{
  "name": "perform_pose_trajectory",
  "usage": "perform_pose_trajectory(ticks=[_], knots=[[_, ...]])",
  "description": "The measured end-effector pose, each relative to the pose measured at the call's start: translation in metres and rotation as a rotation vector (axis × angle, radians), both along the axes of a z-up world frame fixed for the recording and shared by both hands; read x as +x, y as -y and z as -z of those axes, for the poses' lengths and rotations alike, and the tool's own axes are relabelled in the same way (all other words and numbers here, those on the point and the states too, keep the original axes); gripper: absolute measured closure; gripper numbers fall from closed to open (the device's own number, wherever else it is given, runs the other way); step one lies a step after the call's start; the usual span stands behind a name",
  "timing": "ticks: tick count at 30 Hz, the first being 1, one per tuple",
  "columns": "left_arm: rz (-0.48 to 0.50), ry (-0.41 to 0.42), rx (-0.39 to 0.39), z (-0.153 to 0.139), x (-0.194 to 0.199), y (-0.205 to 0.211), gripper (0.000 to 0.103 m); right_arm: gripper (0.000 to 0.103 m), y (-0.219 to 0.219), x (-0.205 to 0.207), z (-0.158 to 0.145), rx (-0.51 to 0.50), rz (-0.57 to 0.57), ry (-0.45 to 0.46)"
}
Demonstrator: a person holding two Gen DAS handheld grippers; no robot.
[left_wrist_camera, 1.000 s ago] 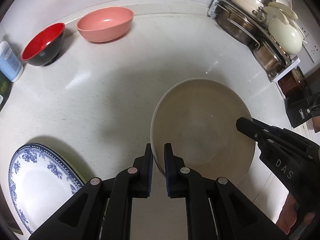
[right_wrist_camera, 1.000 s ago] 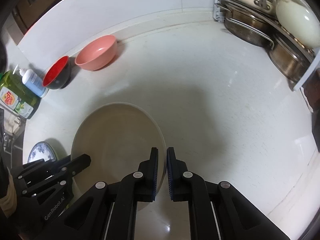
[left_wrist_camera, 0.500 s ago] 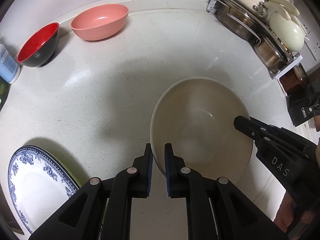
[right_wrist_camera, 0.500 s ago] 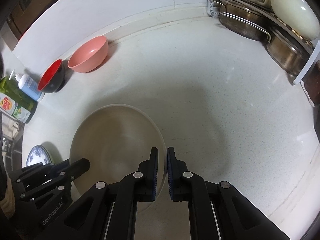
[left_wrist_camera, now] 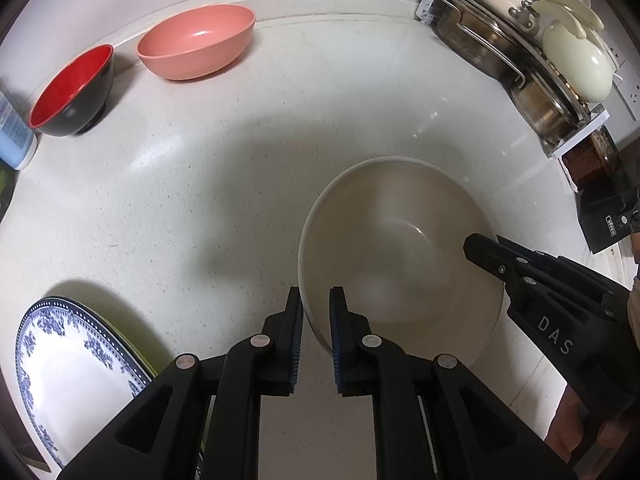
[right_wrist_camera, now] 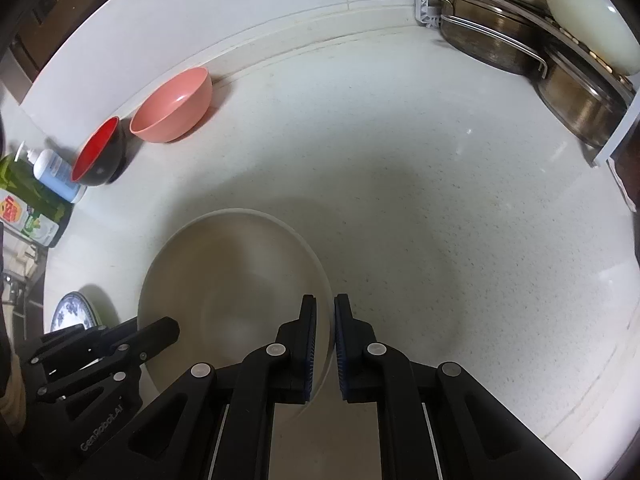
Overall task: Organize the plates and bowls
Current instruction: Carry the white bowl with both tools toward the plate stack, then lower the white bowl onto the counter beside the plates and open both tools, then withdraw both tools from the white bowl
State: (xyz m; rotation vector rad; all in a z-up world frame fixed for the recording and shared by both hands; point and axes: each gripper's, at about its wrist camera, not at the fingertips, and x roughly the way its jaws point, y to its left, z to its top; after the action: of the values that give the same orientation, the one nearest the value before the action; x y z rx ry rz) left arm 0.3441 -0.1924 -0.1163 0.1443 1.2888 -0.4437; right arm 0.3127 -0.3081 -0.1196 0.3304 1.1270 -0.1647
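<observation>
Count on the speckled white countertop (left_wrist_camera: pixel 168 208): 3 bowls – big beige one (left_wrist_camera: pixel 400 256), pink one (left_wrist_camera: pixel 196 46), red-and-black one (left_wrist_camera: pixel 72 92). 1 blue-patterned white plate (left_wrist_camera: pixel 72 364). 2 bottles left of the red-and-black bowl (right_wrist_camera: pixel 54 174).

The large bowl (left_wrist_camera: pixel 400 240) is plain beige inside, and the table (left_wrist_camera: pixel 200 200) under it is off-white with fine dark speckles. One small bowl (left_wrist_camera: pixel 196 46) is salmon pink all over, another bowl (left_wrist_camera: pixel 72 92) is red inside and black outside, and the plate (left_wrist_camera: pixel 68 360) is white with a blue floral pattern and a dotted blue rim. Both grippers are black, their fingers (right_wrist_camera: pixel 310 344) lined with blue pads.
</observation>
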Motion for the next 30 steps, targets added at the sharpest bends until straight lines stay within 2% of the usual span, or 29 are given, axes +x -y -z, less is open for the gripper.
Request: perform_pose_trajectory(ticks=[4,7,8,10,13,17,19,24,30], knots=[[-0.012,0.017,0.019,0.000,0.003,-0.002,0.069,0.092,0.000,0.000,0.002,0.007,-0.006,0.000],[-0.023,0.044,0.033,-0.004,0.004,-0.006,0.061,0.091,0.002,-0.001,0.001,0.012,-0.007,0.005],[-0.025,0.060,0.036,-0.007,0.004,-0.007,0.061,0.089,0.002,-0.001,0.000,0.012,-0.003,0.008],[-0.020,0.095,0.040,-0.015,0.003,-0.008,0.055,0.075,0.004,-0.003,-0.003,0.013,0.007,0.019],[-0.018,0.158,0.044,-0.028,0.001,-0.010,0.048,0.072,0.005,-0.007,-0.012,0.003,0.014,0.047],[-0.019,0.231,0.026,-0.051,0.002,-0.014,0.044,0.071,0.007,-0.013,-0.029,-0.006,0.019,0.088],[-0.025,0.251,0.017,-0.059,0.005,-0.016,0.041,0.065,0.007,-0.014,-0.038,-0.011,0.019,0.114],[-0.056,0.293,0.008,-0.076,0.013,-0.023,0.040,0.064,0.004,-0.010,-0.060,-0.037,-0.007,0.164],[-0.108,0.330,0.018,-0.085,0.027,-0.035,0.039,0.064,-0.002,0.009,-0.070,-0.043,-0.062,0.173]])
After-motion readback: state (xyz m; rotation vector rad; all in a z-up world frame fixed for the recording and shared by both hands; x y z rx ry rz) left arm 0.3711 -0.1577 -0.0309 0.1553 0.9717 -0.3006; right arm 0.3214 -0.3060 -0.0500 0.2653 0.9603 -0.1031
